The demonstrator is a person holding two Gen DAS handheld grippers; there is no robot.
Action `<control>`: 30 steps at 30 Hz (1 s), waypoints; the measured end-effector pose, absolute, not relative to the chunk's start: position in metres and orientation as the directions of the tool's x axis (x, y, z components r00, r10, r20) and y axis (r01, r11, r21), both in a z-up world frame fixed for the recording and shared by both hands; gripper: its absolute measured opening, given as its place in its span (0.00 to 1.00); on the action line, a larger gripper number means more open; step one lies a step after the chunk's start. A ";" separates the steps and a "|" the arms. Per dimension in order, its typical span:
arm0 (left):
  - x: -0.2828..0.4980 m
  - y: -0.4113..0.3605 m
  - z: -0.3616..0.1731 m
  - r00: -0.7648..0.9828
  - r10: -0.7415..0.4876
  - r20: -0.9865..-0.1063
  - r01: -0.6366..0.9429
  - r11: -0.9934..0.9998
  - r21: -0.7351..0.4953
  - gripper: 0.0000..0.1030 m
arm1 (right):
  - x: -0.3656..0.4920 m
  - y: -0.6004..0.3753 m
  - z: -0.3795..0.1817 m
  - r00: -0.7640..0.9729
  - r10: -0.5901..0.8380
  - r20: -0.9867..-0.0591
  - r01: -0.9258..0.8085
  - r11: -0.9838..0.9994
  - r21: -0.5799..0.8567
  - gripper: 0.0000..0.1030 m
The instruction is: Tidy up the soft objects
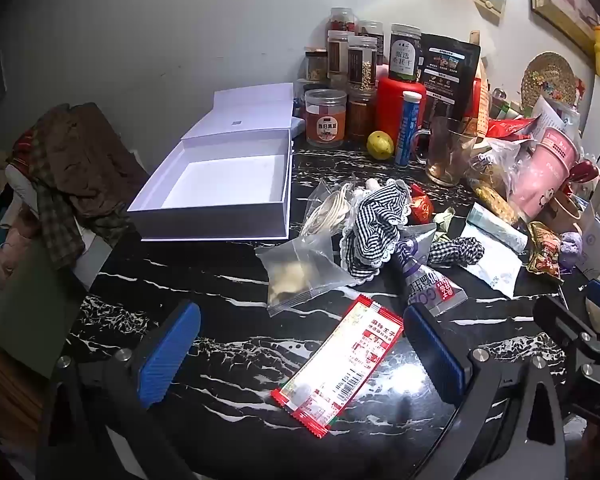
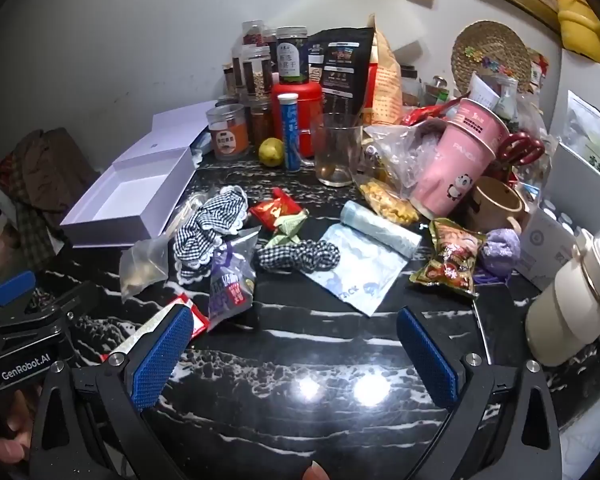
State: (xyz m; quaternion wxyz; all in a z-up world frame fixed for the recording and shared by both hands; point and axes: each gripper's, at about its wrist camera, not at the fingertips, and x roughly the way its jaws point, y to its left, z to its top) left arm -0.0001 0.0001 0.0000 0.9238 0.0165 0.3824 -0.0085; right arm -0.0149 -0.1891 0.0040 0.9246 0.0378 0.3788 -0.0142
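Note:
On the black marble table lies a lace-edged checked scrunchie (image 1: 374, 216) (image 2: 212, 220), with a smaller dark checked scrunchie (image 1: 456, 250) (image 2: 300, 256) to its right. A fuzzy purple ball (image 2: 500, 248) rests at the far right. An open white box (image 1: 216, 224) (image 2: 112, 228) stands empty at the left. My left gripper (image 1: 300, 314) is open above a red-and-white snack packet (image 1: 340, 364). My right gripper (image 2: 296, 316) is open over bare table, short of the scrunchies. Neither holds anything.
Around the scrunchies lie a clear bag (image 1: 300, 268), a purple packet (image 2: 232, 280), a roll of pale blue bags (image 2: 376, 224) and a snack bag (image 2: 452, 260). Jars, a glass mug (image 2: 336, 152) and a pink cup (image 2: 456, 164) crowd the back. A cream flask (image 2: 572, 292) stands right; clothes (image 1: 68, 168) are piled left.

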 end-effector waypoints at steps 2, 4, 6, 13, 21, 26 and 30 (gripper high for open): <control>0.000 0.000 0.000 0.706 -0.004 -0.708 0.030 0.999 0.025 1.00 | -0.014 -0.188 0.004 0.712 0.000 -0.702 0.054 0.997 0.056 1.00; -0.001 0.000 0.000 0.706 -0.006 -0.709 0.032 0.999 0.024 1.00 | -0.014 -0.188 0.004 0.713 -0.001 -0.701 0.054 0.997 0.054 1.00; -0.001 0.000 0.001 0.705 -0.005 -0.709 0.034 0.999 0.027 1.00 | -0.013 -0.187 0.004 0.713 -0.002 -0.701 0.054 0.997 0.052 1.00; 0.001 -0.002 -0.003 0.700 0.002 -0.714 0.024 0.999 0.026 1.00 | -0.015 -0.189 0.002 0.715 -0.004 -0.699 0.056 0.997 0.052 1.00; 0.003 0.001 -0.003 0.701 0.000 -0.713 0.026 0.999 0.025 1.00 | -0.010 -0.188 0.002 0.714 -0.005 -0.700 0.059 0.997 0.053 1.00; 0.004 0.003 -0.002 0.702 0.007 -0.712 0.020 0.999 0.030 1.00 | -0.009 -0.186 0.000 0.713 -0.006 -0.701 0.055 0.997 0.048 1.00; 0.005 0.004 -0.002 0.701 0.011 -0.713 0.015 0.999 0.030 1.00 | -0.007 -0.188 -0.001 0.713 -0.002 -0.701 0.053 0.997 0.050 1.00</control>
